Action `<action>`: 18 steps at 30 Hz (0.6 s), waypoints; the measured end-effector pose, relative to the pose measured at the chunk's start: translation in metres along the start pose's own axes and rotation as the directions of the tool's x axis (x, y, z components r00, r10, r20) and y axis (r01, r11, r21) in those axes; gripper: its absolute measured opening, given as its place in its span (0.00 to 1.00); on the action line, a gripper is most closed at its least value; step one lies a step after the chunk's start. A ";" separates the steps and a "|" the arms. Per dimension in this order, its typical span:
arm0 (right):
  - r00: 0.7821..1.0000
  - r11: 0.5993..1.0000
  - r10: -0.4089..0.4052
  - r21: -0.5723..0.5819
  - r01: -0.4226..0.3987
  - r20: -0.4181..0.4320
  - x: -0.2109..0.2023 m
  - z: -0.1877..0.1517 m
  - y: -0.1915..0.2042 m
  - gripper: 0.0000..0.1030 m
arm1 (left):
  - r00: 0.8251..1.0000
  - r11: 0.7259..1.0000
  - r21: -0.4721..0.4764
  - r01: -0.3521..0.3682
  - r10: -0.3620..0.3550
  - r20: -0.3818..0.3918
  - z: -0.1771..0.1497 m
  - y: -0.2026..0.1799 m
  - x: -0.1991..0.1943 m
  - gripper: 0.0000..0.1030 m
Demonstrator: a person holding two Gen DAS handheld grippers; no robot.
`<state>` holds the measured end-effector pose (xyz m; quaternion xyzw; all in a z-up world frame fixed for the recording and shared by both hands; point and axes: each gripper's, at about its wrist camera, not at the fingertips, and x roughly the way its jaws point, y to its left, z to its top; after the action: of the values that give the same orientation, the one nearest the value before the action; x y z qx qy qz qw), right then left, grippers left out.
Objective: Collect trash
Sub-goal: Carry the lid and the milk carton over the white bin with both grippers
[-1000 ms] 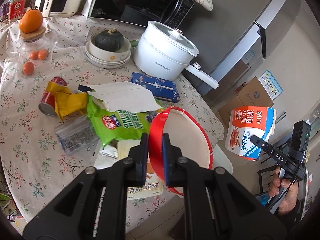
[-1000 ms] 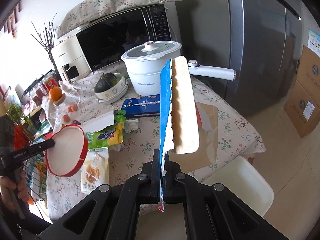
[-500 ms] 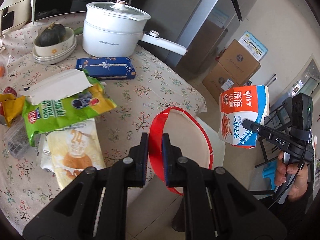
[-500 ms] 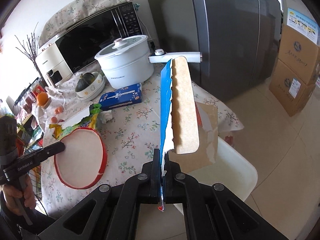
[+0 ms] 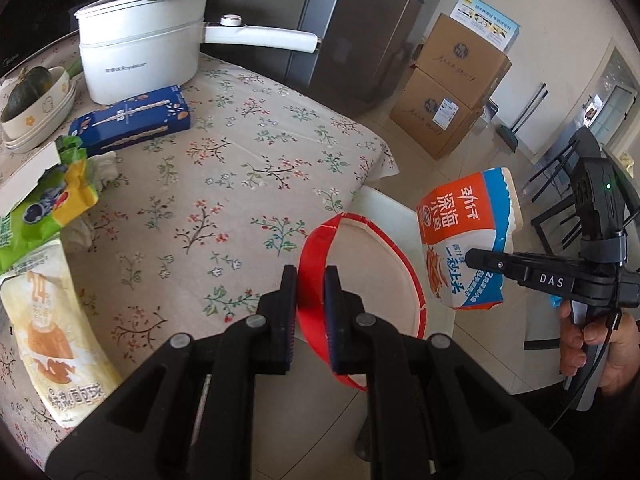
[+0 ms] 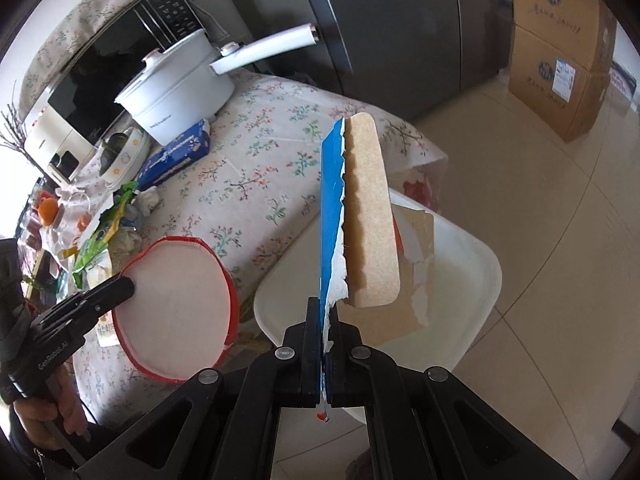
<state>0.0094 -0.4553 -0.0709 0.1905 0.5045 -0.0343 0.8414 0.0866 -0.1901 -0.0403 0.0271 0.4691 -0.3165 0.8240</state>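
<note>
My left gripper (image 5: 311, 282) is shut on the red rim of a round paper bowl (image 5: 376, 280) with a white inside. It holds the bowl past the table's edge, over a white plastic container (image 5: 386, 206). My right gripper (image 6: 325, 314) is shut on a torn, flattened carton (image 6: 332, 200), blue on one side and brown cardboard inside. The carton stands upright above the same white container (image 6: 460, 280). From the left wrist view the carton (image 5: 464, 236) shows orange, white and blue print, gripped by the right gripper (image 5: 478, 259). The bowl (image 6: 172, 308) hangs left of the carton.
The flowered tablecloth (image 5: 224, 184) carries a white pot (image 5: 140, 48) with a long handle, a blue box (image 5: 132, 120), a green snack bag (image 5: 36, 212), a pale bread bag (image 5: 52, 332) and a bowl with a squash (image 5: 32, 96). Cardboard boxes (image 5: 452, 96) and a grey fridge (image 5: 360, 20) stand behind.
Both grippers have swung away from the cluttered middle of the table and lower, to its edge above the white container. Each keeps its hold, on the bowl and on the carton.
</note>
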 end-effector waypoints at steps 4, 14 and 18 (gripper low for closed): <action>1.000 1.000 -0.017 0.015 0.017 -0.018 0.003 -0.003 -0.013 0.01 | 1.000 0.998 0.050 -0.025 0.025 -0.006 0.002 -0.017 0.030 0.14; 0.999 0.999 -0.017 0.044 0.018 -0.028 0.000 -0.007 -0.031 0.01 | 0.999 0.993 0.116 -0.037 0.040 -0.025 -0.003 -0.041 0.086 0.14; 0.999 0.998 -0.017 0.054 0.019 -0.029 0.001 -0.006 -0.032 0.01 | 0.999 0.988 0.149 -0.030 0.034 -0.026 -0.007 -0.044 0.097 0.14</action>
<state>-0.0030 -0.4827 -0.0834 0.2091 0.5170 -0.0530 0.8284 0.0917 -0.2707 -0.1098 0.1005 0.4555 -0.3370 0.8178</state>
